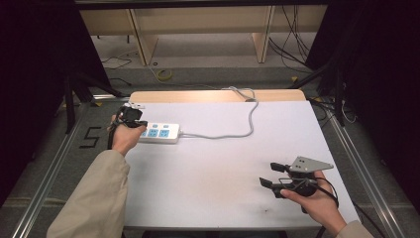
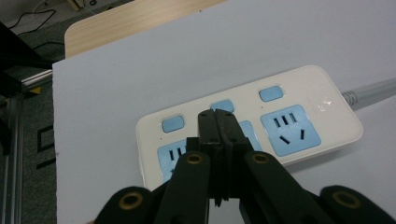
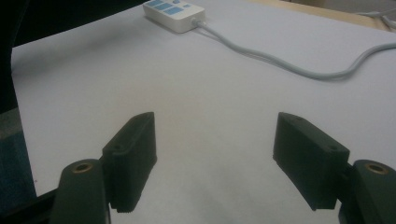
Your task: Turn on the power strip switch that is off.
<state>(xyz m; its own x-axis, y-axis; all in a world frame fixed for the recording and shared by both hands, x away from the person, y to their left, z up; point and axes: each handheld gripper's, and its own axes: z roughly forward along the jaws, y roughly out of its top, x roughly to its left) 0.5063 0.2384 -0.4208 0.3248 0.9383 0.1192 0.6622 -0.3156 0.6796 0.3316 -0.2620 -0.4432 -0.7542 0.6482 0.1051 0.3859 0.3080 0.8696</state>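
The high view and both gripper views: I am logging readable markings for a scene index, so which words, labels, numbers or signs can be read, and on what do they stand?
"5": a dark marking on the floor left of the table, in the high view.
Power strip: no word or brand can be read on it; a faint mark near its cord end is too blurred.
Left gripper, right gripper: no text.

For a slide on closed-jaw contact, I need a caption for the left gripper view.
Left gripper, jaws shut together, poised over the middle blue switch of a white power strip lying on the white table.
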